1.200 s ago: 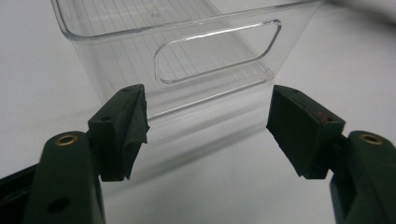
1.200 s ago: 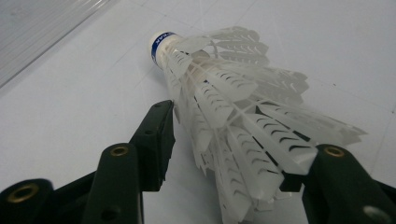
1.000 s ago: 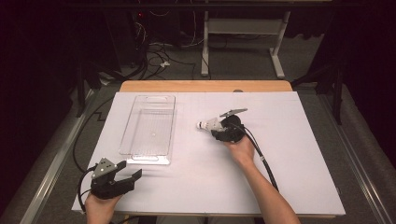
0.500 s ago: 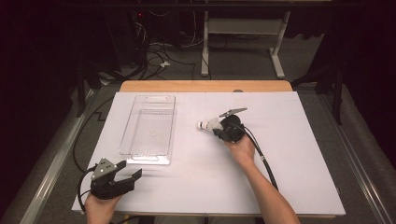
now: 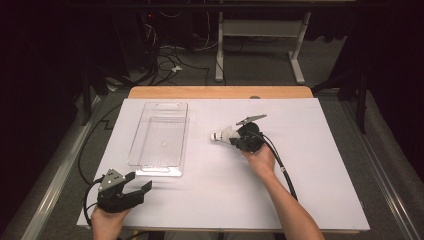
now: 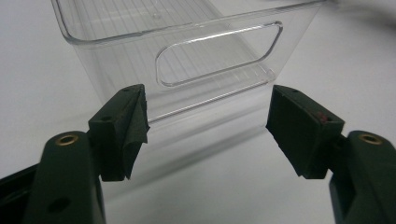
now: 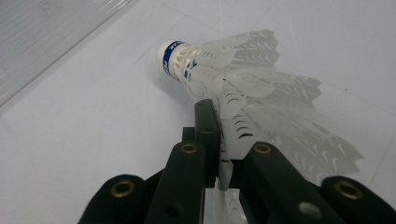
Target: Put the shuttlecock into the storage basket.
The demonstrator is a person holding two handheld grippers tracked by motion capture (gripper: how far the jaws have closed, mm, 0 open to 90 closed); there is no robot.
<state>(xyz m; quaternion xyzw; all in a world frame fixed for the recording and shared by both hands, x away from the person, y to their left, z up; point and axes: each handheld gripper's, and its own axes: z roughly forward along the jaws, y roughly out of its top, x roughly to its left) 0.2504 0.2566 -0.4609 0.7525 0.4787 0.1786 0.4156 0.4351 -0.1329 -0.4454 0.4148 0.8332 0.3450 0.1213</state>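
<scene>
White feathered shuttlecock (image 7: 224, 79) with blue-banded cork sits low over white surface (image 5: 320, 190), right tool (image 7: 224, 140) clamped on its thin skirt, left tool (image 6: 208, 126) apart near clear plastic bin (image 5: 159, 137); feathers could crush or slip.

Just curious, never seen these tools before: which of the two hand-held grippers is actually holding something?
The right hand-held gripper: its jaws are shut on the feather skirt of a white shuttlecock. The left hand-held gripper is open, facing the clear plastic bin.
</scene>
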